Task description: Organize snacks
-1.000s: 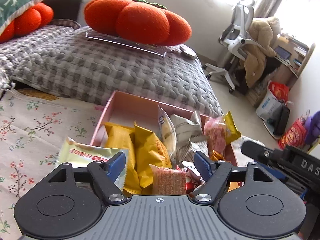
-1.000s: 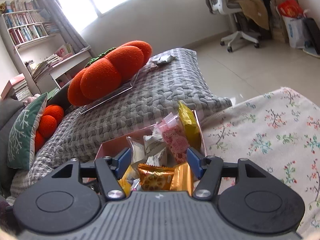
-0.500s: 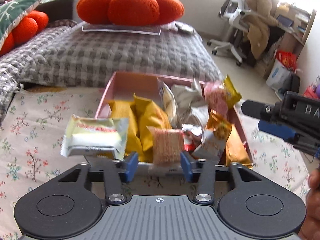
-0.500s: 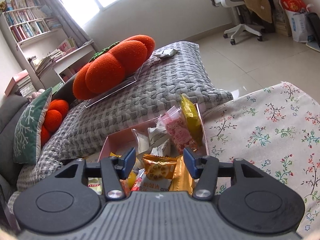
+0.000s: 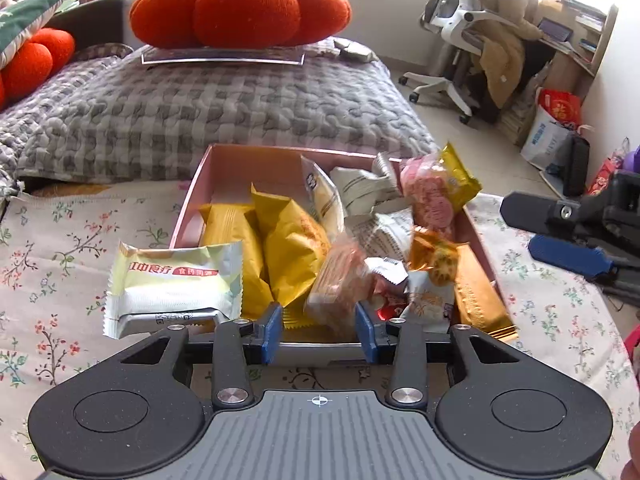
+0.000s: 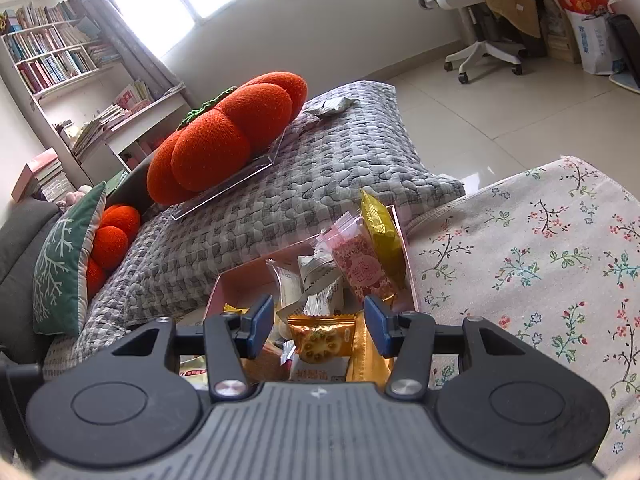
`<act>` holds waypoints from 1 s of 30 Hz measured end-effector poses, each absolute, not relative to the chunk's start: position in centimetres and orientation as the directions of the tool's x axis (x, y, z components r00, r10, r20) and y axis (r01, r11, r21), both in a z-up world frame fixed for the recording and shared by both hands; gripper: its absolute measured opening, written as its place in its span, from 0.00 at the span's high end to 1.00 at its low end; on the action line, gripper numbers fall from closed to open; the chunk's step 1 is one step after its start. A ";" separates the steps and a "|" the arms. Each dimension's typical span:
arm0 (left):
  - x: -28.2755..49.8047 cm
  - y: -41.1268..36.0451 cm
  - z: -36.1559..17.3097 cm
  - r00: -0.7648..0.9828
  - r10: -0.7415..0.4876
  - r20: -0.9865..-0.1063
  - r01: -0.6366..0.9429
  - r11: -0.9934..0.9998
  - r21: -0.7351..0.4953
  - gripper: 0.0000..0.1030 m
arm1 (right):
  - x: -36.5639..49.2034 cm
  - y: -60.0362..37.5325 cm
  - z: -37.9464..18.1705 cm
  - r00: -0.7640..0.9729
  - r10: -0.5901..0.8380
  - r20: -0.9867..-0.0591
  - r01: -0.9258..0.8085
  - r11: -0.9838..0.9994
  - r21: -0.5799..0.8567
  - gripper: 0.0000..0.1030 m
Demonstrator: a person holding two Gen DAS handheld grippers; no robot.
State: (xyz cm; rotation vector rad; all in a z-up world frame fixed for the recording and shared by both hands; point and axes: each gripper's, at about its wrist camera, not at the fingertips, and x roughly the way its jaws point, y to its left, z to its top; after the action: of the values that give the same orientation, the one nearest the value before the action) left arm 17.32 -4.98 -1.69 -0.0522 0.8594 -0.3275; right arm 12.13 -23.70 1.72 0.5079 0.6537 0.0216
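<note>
Snacks fill the pink box (image 5: pixel 224 168) at the centre of the left wrist frame — yellow packets (image 5: pixel 288 240) on its left side, grey-striped white wrappers (image 5: pixel 360 188) toward the back, and a pink dotted pouch (image 5: pixel 430 196) with a gold packet (image 5: pixel 460 176) standing up at its upper right corner. A pale green-and-white packet (image 5: pixel 172 284) leans over the box's left wall at lower left, partly out over the floral cloth (image 5: pixel 60 248). An orange wafer pack (image 5: pixel 340 276), blurred, sits at the near edge of the box just above the left gripper (image 5: pixel 319 332); its blue pads are apart with a gap on each side of the pack, and whether they touch it I cannot tell. At the right edge of this frame the right gripper (image 5: pixel 568 248) shows as a black bar with a blue pad, beside the box's right wall.

In the right wrist frame the right gripper (image 6: pixel 319 326) sits low centre, fingers spread wide and clamped on nothing. Between them, farther off, lies a gold cookie packet (image 6: pixel 322 340) on top of the heap in the box (image 6: pixel 240 280), with the pink pouch (image 6: pixel 360 264) and gold packet (image 6: pixel 380 224) upright above it. Behind, in the upper left — an orange pumpkin cushion (image 6: pixel 228 136) rests on a grey quilted blanket (image 6: pixel 320 184).
</note>
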 end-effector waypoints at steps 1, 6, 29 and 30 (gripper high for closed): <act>17.2 -4.9 -1.4 0.610 -0.308 -0.730 0.260 0.948 -0.183 0.56 | 11.9 -23.8 1.8 0.797 0.179 -0.576 0.141 0.873 0.467 0.54; 16.1 -4.3 0.4 0.628 -0.324 -0.707 0.228 0.946 -0.232 0.52 | 10.3 -24.2 2.7 0.792 0.216 -0.571 0.143 0.844 0.518 0.52; 0.5 -0.5 3.9 0.756 -0.081 -0.650 0.097 0.995 -0.012 0.23 | -2.6 -18.9 4.3 0.729 0.154 -0.666 -0.009 0.976 0.216 0.24; 0.5 -0.5 3.9 0.760 -0.071 -0.646 0.095 0.996 0.002 0.21 | -2.8 -18.8 4.3 0.729 0.153 -0.668 -0.012 0.978 0.210 0.21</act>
State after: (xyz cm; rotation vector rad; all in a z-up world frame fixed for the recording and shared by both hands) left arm 0.51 -0.51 3.93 0.0348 0.7015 -0.0902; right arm -2.78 -18.76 4.28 0.1972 0.7500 0.0913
